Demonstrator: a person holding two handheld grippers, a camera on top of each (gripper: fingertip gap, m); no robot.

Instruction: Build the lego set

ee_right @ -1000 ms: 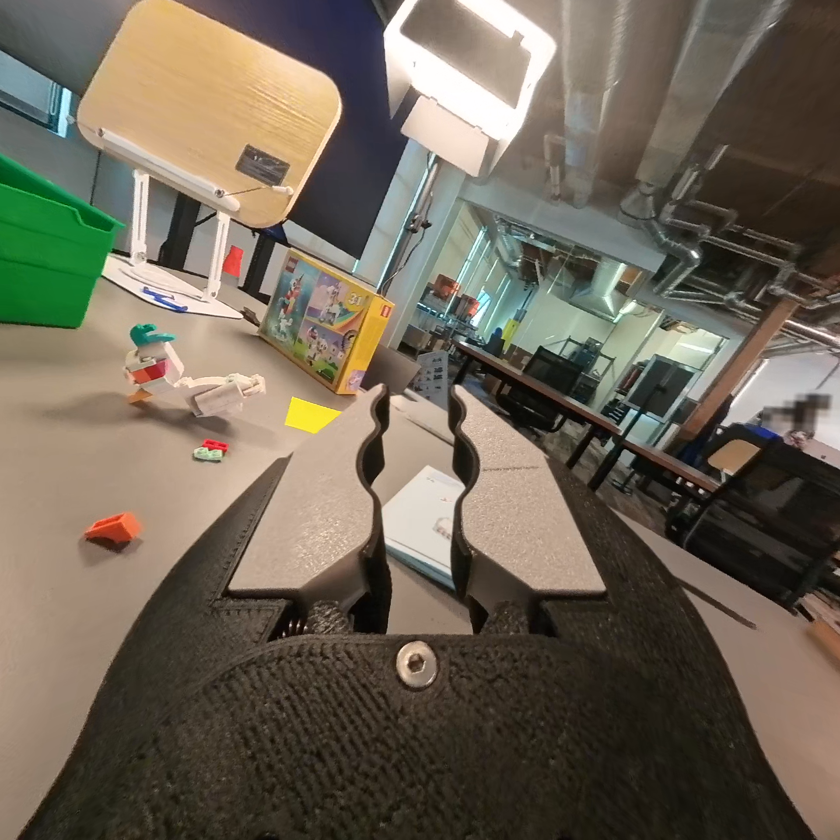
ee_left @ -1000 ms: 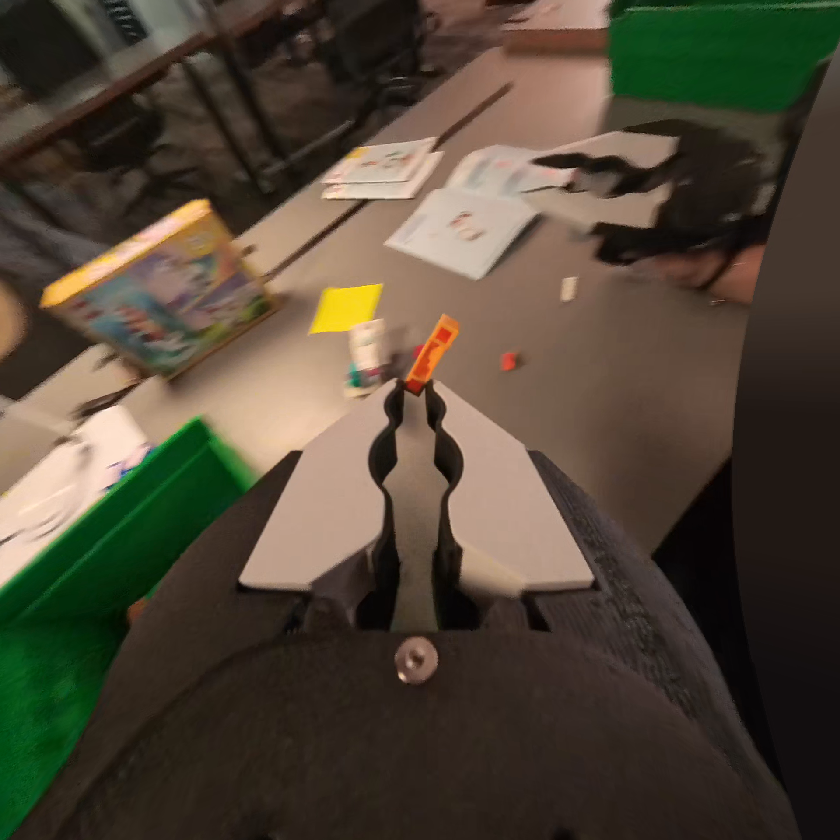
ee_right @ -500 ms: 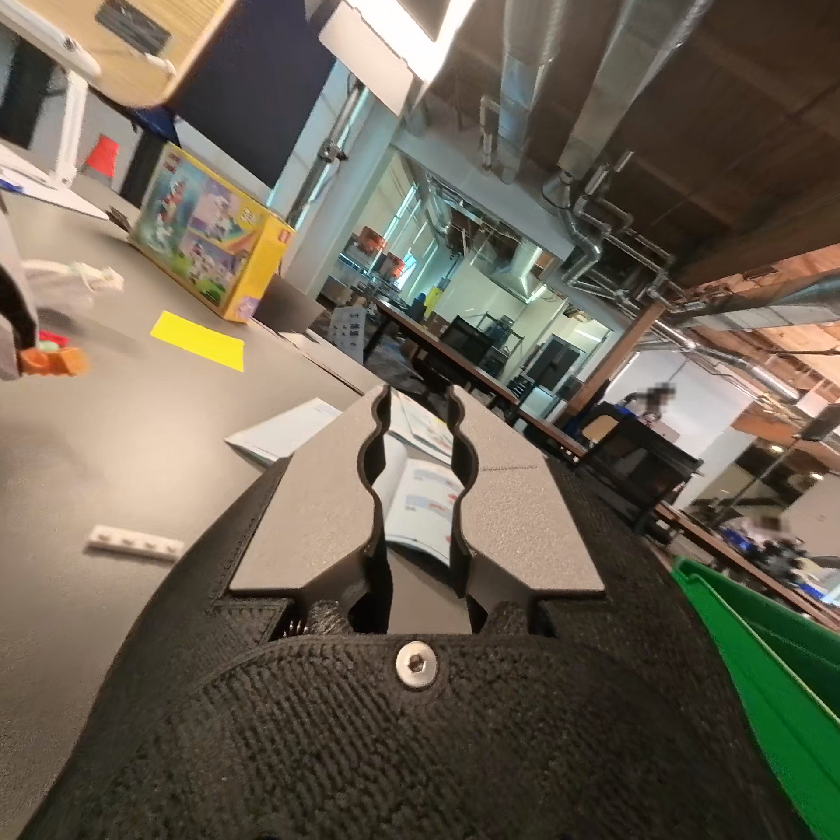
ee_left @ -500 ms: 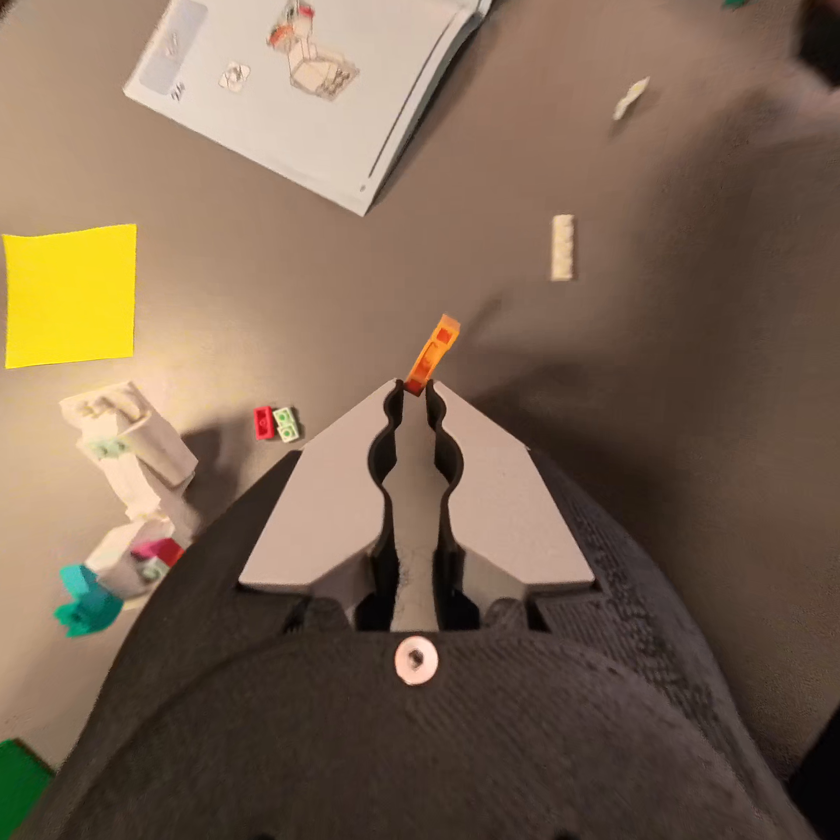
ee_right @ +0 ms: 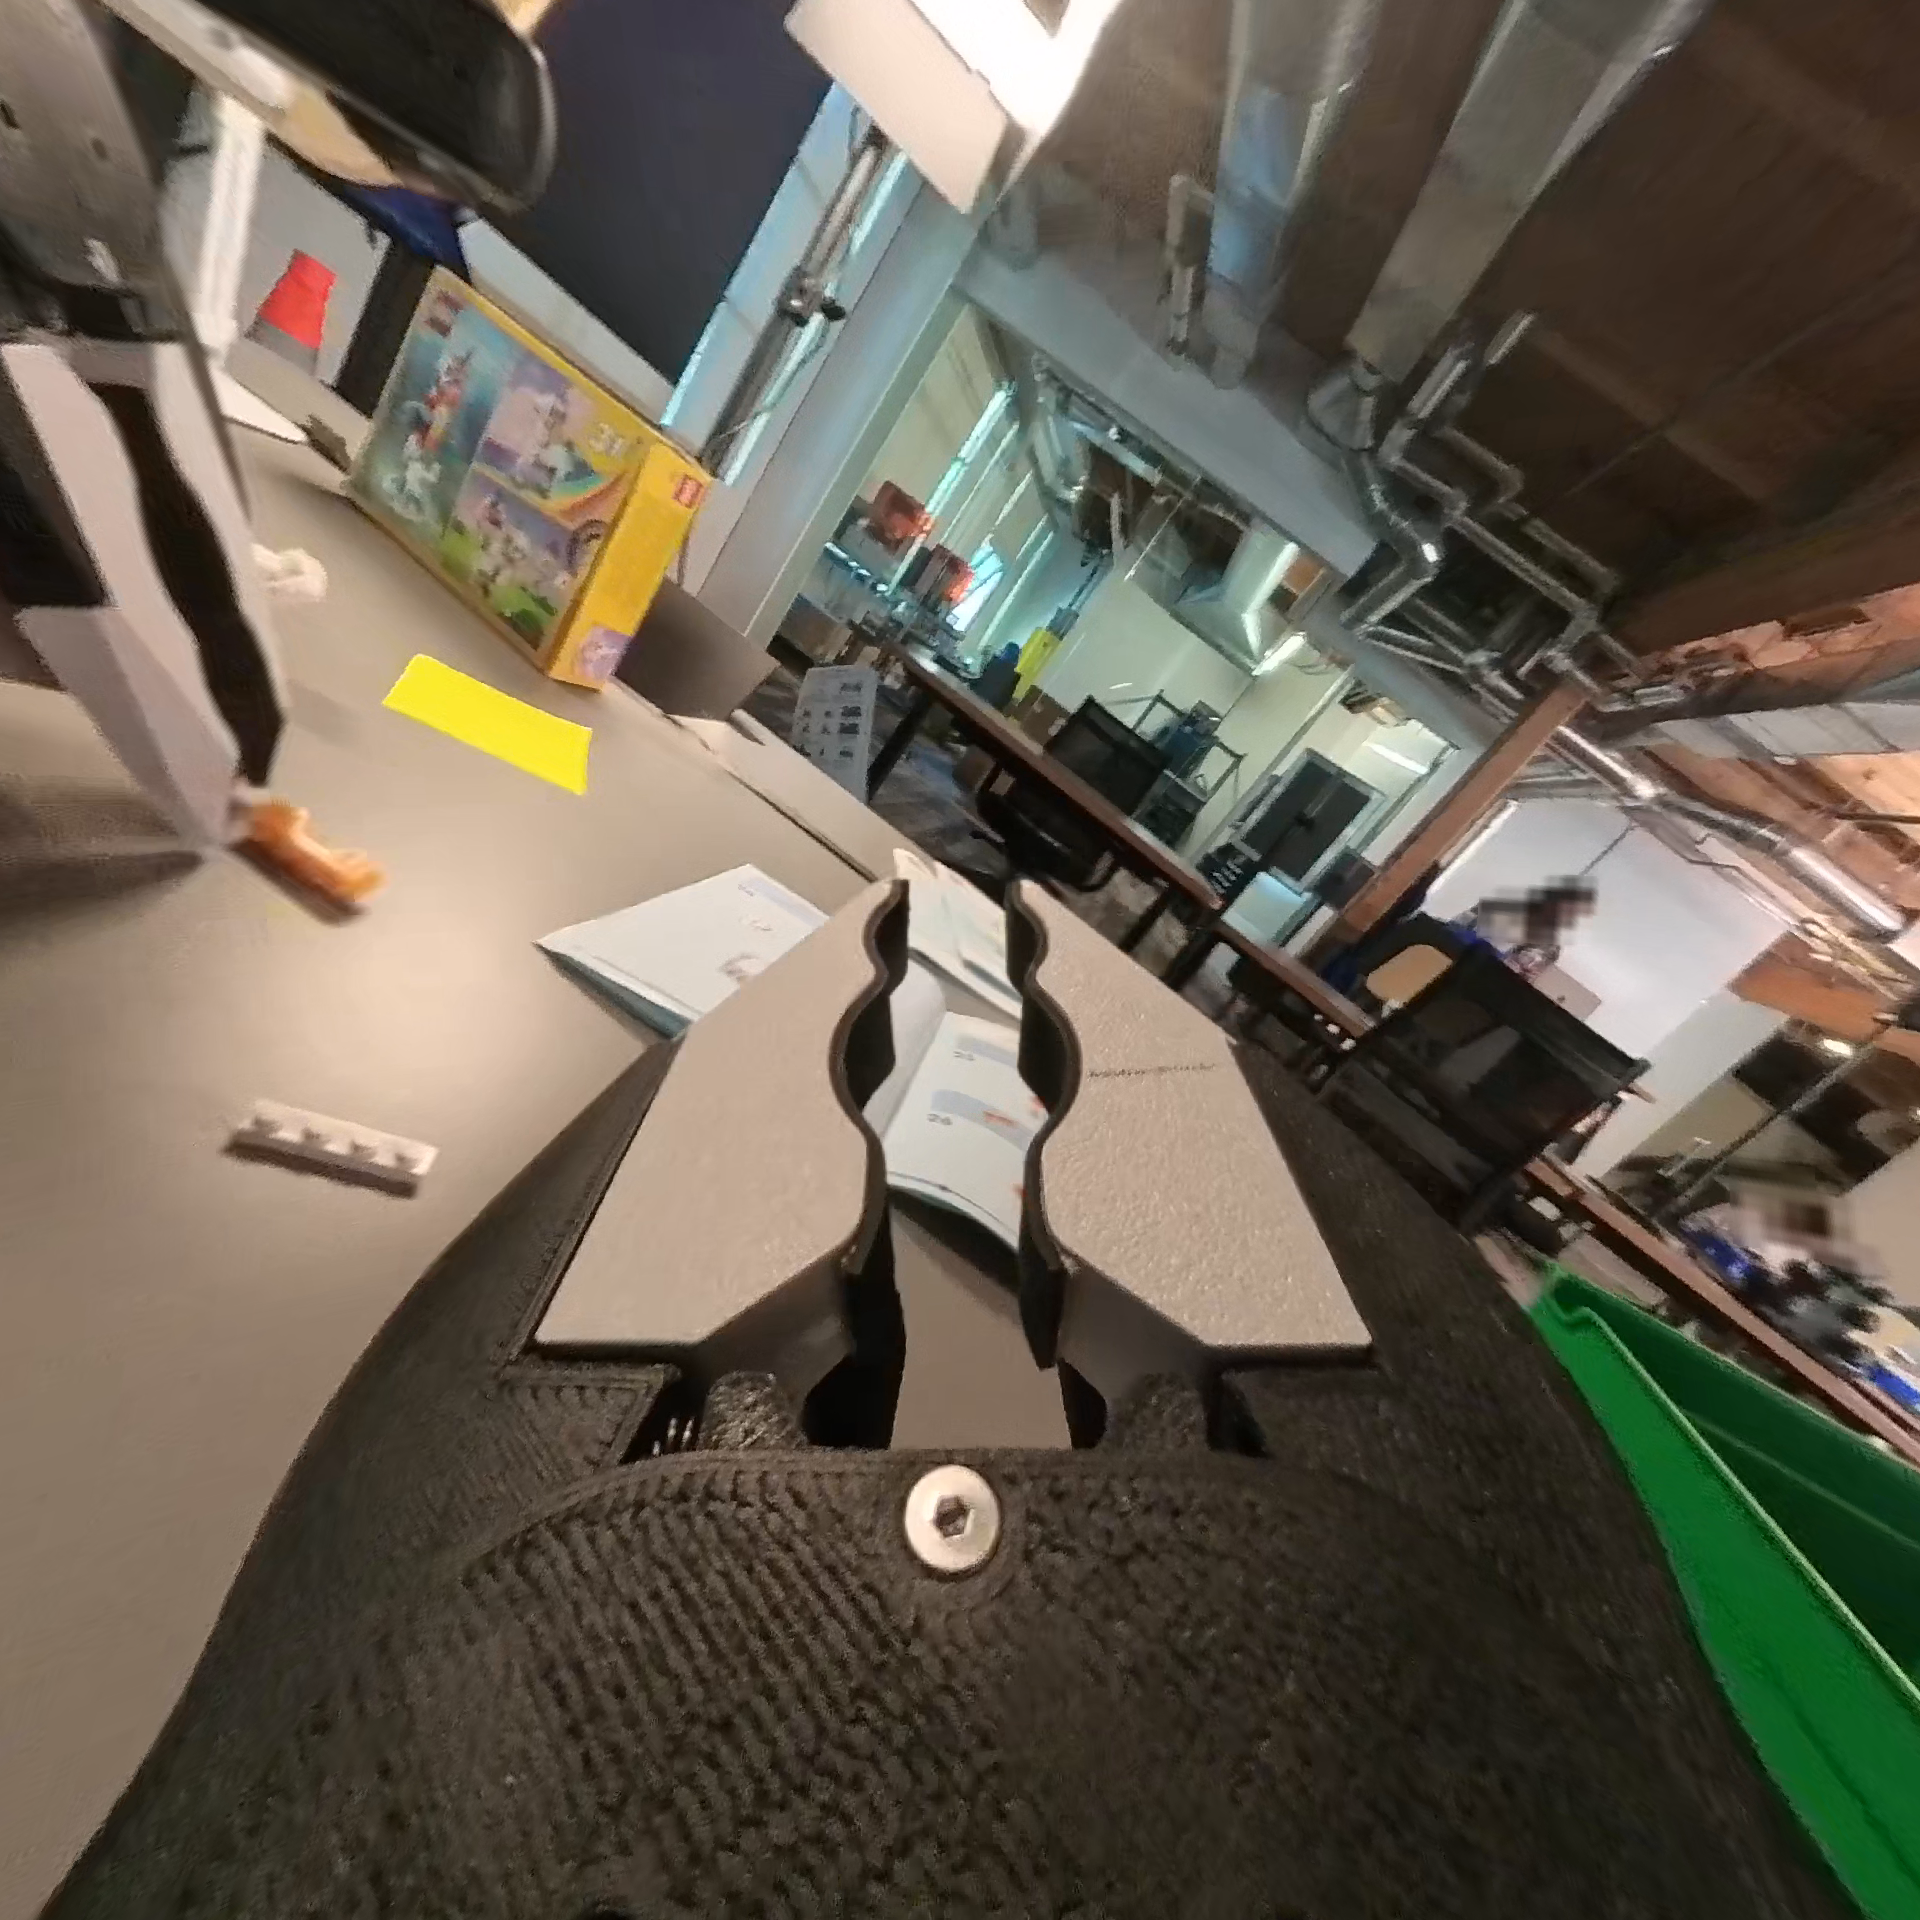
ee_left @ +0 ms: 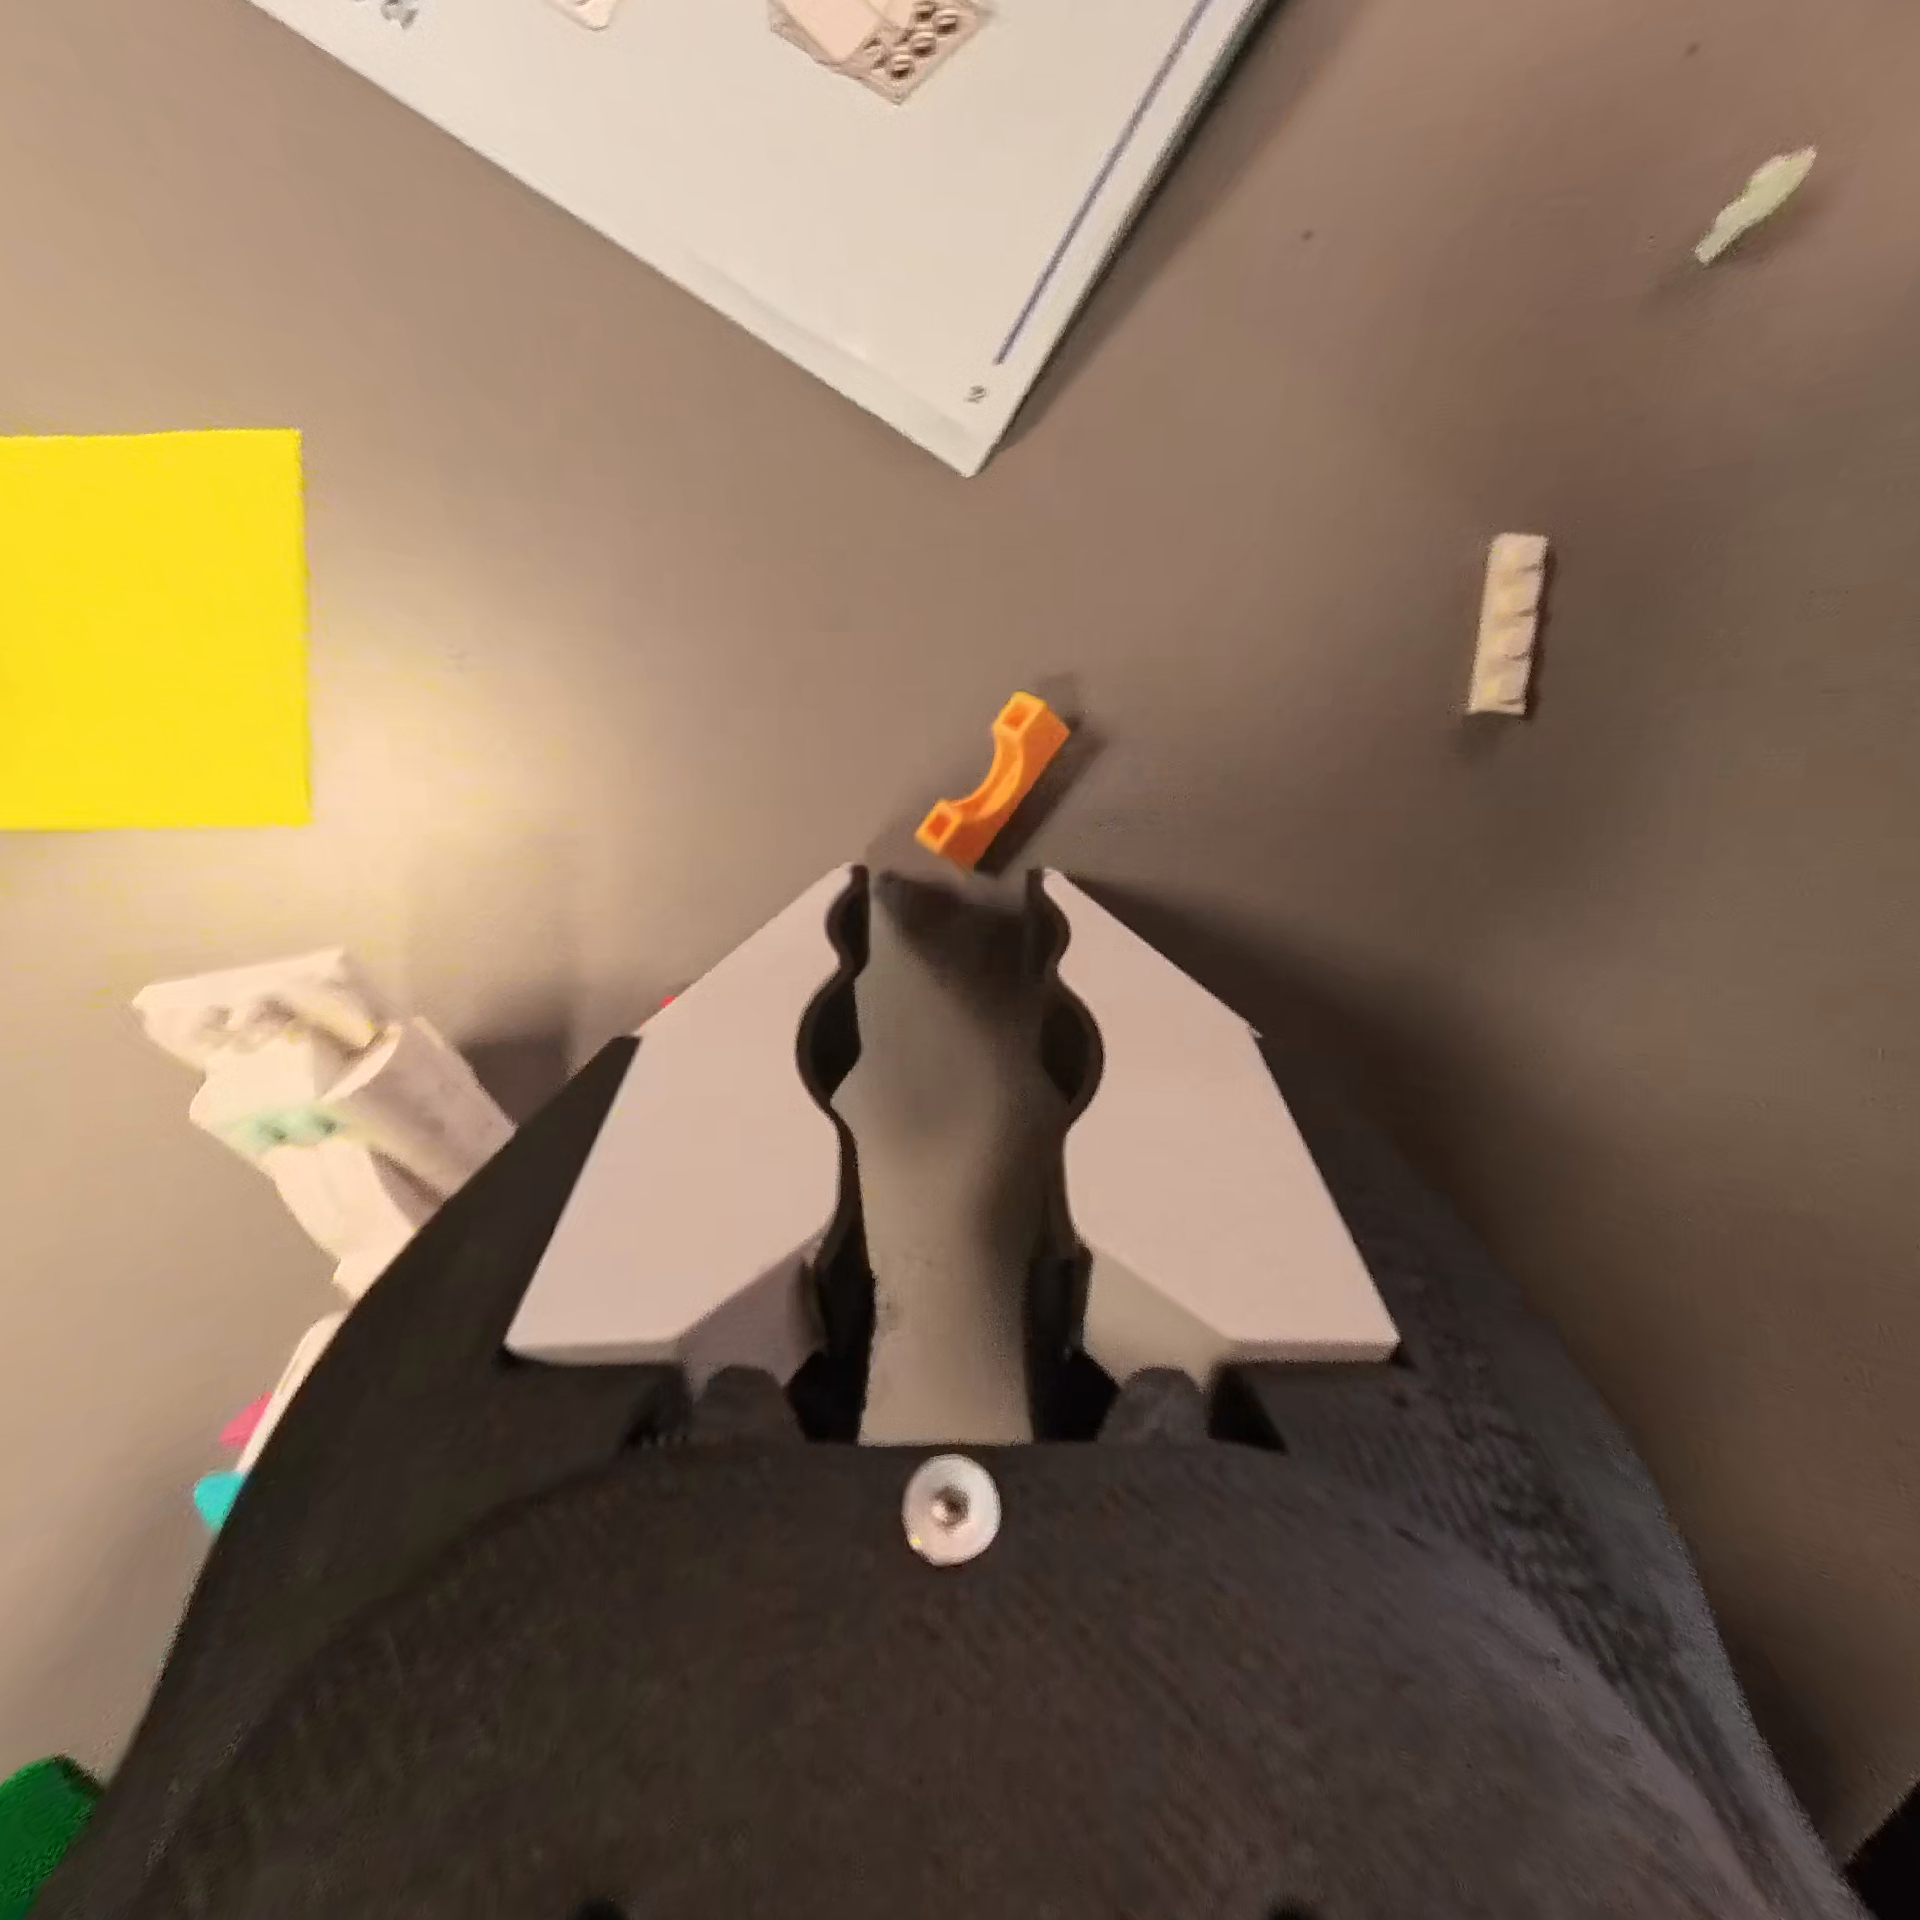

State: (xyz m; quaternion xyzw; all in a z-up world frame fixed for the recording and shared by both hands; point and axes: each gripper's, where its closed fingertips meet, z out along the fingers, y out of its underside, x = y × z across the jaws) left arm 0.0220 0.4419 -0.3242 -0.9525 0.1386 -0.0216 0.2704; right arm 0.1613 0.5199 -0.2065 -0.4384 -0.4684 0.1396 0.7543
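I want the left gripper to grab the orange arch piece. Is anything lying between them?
Nothing visible does. The orange arch piece lies on bare table just beyond the open left gripper.

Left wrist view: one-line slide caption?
Open left gripper above small orange arched brick lying on grey table.

Orange arch brick (ee_left: pixel 992 781), yellow paper square (ee_left: pixel 151 630), grey table (ee_left: pixel 1455 935)

One orange arch brick (ee_left: pixel 992 781), one white plate (ee_left: pixel 1507 639), two booklets (ee_right: pixel 686 956).
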